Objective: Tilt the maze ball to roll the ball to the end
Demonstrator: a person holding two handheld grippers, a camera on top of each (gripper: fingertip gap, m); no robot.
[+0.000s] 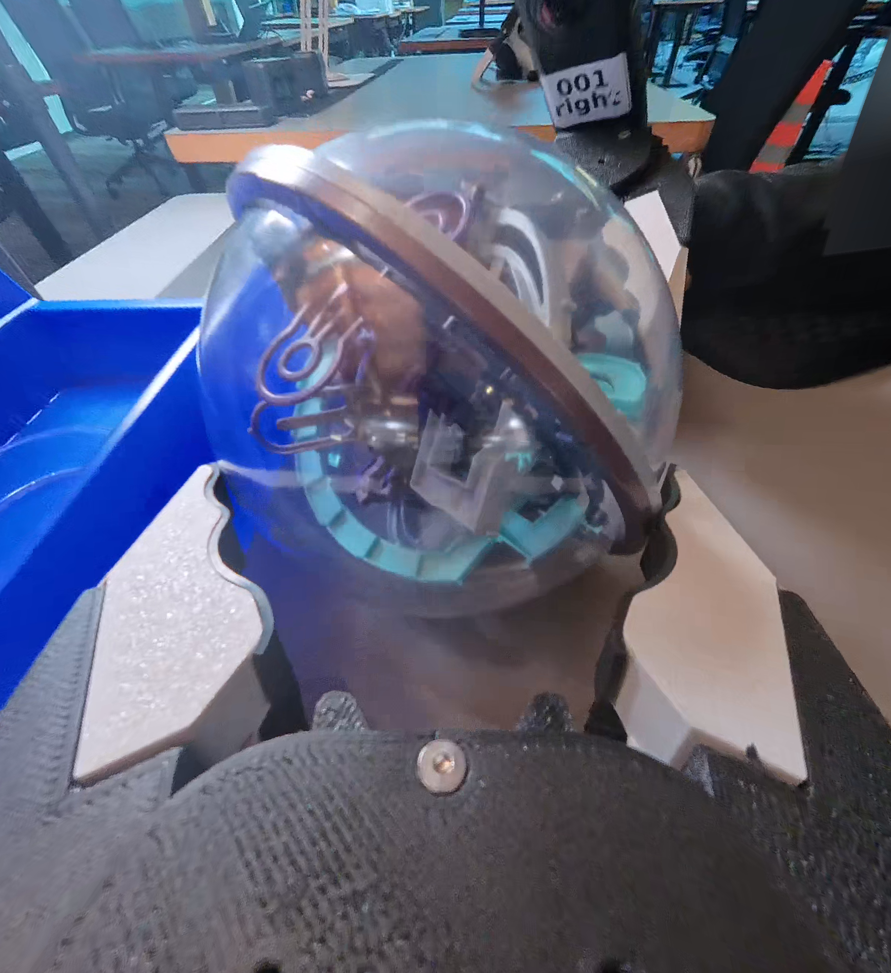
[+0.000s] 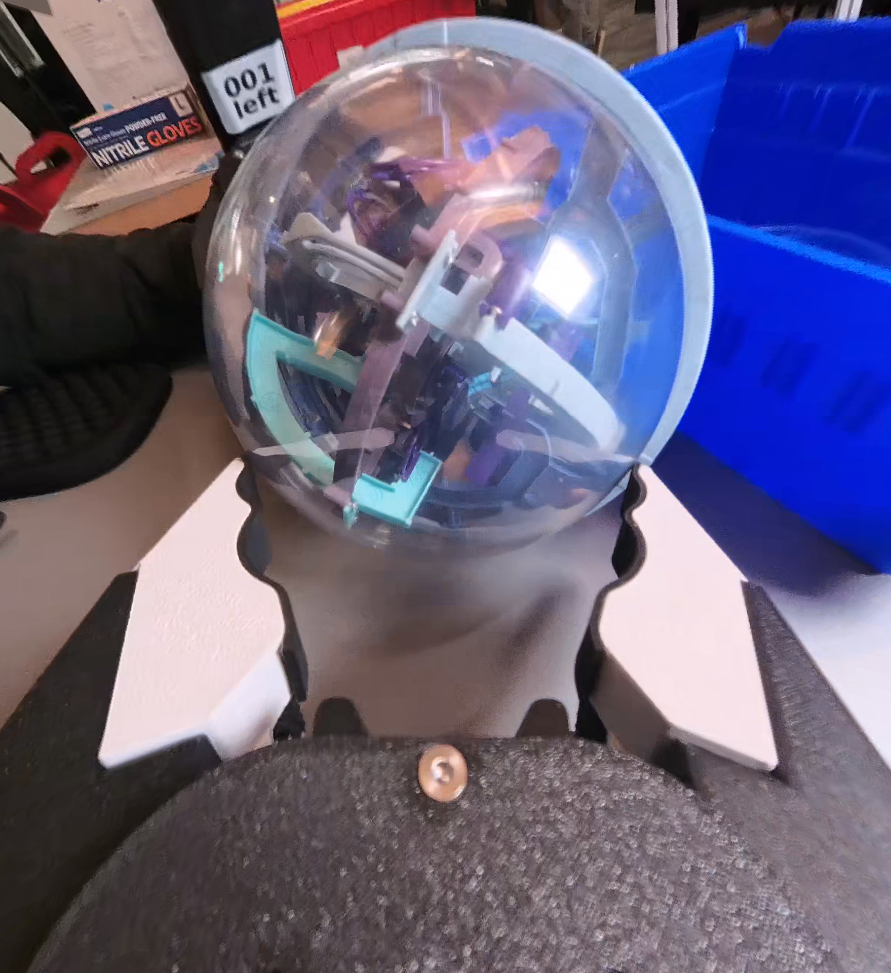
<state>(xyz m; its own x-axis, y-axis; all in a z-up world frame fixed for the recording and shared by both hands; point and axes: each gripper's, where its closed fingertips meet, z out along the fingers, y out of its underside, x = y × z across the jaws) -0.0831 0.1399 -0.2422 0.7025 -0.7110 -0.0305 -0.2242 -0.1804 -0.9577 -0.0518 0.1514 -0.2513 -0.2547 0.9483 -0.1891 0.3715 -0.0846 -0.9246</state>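
Note:
The maze ball (image 1: 432, 342) is a clear plastic sphere with teal, purple and grey tracks inside and a ring (image 1: 485, 295) around its middle, tilted on a diagonal. My left gripper (image 1: 440, 484) is shut on its lower sides. The right gripper's body (image 1: 590, 95) shows behind the ball. In the right wrist view the maze ball (image 2: 448, 289) fills the centre, with my right gripper (image 2: 440, 474) shut on it from the opposite side. The left gripper's body (image 2: 248, 89) stands behind it. I cannot make out the small rolling ball inside.
A pale table (image 1: 801, 474) lies under the ball. A blue bin (image 1: 64, 395) stands close on one side, also in the right wrist view (image 2: 801, 342). Black sleeves (image 1: 774, 289) (image 2: 64, 295) hold the grippers. A glove box (image 2: 138, 131) and a red crate (image 2: 359, 26) sit farther back.

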